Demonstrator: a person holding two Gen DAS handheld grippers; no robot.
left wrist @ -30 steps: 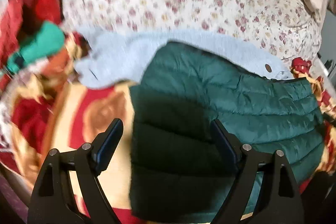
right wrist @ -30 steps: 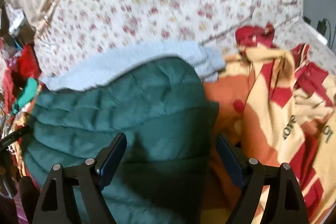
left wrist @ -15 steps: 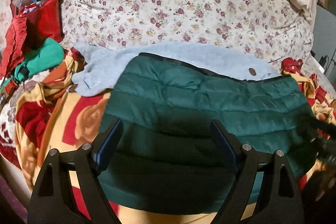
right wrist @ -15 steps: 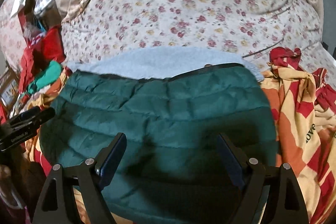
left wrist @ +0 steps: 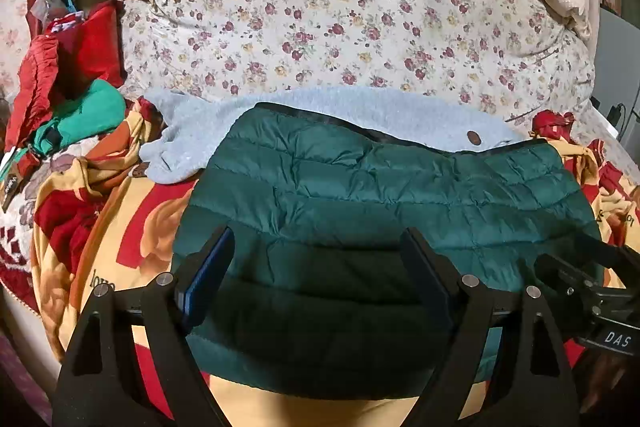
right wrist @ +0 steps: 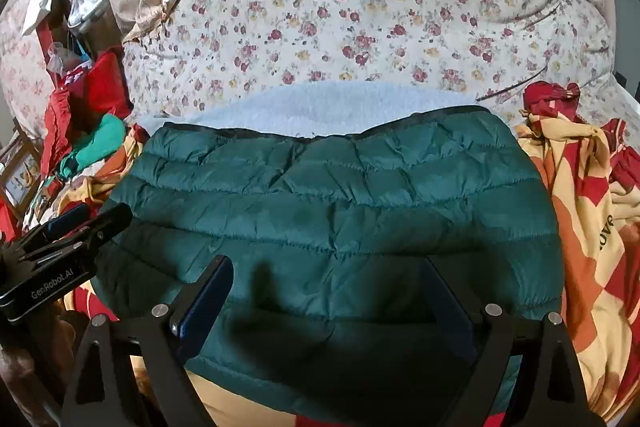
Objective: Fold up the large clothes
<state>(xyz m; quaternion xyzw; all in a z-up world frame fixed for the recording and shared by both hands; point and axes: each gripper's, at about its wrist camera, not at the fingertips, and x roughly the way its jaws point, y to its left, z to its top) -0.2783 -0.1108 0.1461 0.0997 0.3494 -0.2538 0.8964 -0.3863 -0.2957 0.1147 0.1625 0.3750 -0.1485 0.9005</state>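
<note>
A dark green quilted puffer jacket (left wrist: pixel 380 211) (right wrist: pixel 332 211) lies folded flat on the bed, its black-trimmed edge at the far side. Under it a pale blue fleece garment (left wrist: pixel 192 139) (right wrist: pixel 312 107) sticks out behind and to the left. My left gripper (left wrist: pixel 316 263) hovers open over the jacket's near left part, nothing between its fingers. My right gripper (right wrist: pixel 326 287) hovers over the near middle of the jacket, jaws opening, pads touching nothing. Each gripper shows in the other's view: the right one (left wrist: pixel 592 291) at the right edge, the left one (right wrist: pixel 68 231) at the left edge.
A red, orange and cream patterned blanket (left wrist: pixel 100 227) (right wrist: pixel 592 211) covers the bed under the clothes. A floral quilt (left wrist: pixel 340 19) is heaped behind. Red and green clothes (left wrist: pixel 68 99) pile up at the left, with bags and clutter beyond them.
Both grippers swung across the bed until the green jacket sits centred in both views. The right gripper's jaws have spread a little wider. The jacket itself has not moved.
</note>
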